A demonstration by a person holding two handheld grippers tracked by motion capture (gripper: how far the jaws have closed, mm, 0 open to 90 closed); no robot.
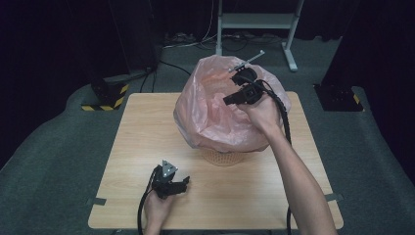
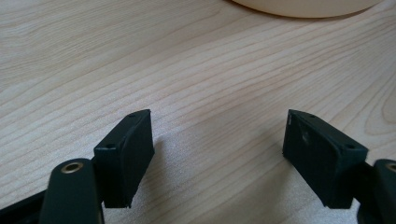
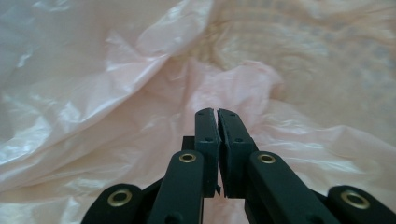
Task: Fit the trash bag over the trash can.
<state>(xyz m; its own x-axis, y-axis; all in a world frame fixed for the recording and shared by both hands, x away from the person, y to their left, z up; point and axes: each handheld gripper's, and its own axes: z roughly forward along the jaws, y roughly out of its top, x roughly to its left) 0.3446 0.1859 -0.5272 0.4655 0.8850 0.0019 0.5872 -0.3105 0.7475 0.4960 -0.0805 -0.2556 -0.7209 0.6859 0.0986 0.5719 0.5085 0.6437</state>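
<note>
Inside pink bag (image 1: 215,117) on basket, R gripper (image 1: 230,99) pinched closed; L gripper (image 1: 185,182) open on table (image 1: 244,196).

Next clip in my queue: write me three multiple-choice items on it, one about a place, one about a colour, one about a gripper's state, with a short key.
1. Where is the left gripper?
A. inside the bag
B. low over the table's near part
C. on the floor

2. What colour is the plastic bag lining the basket?
A. pink
B. blue
C. black

3. How do the right gripper's fingers stand?
A. wide apart
B. closed together
C. clamped on a cup

Key:
1 B, the high view shows it over the wooden table, near the person's edge, with bare wood between its fingers in the left gripper view.
2 A, the film is translucent pink.
3 B, the right gripper view shows the fingers together over the bag.
</note>
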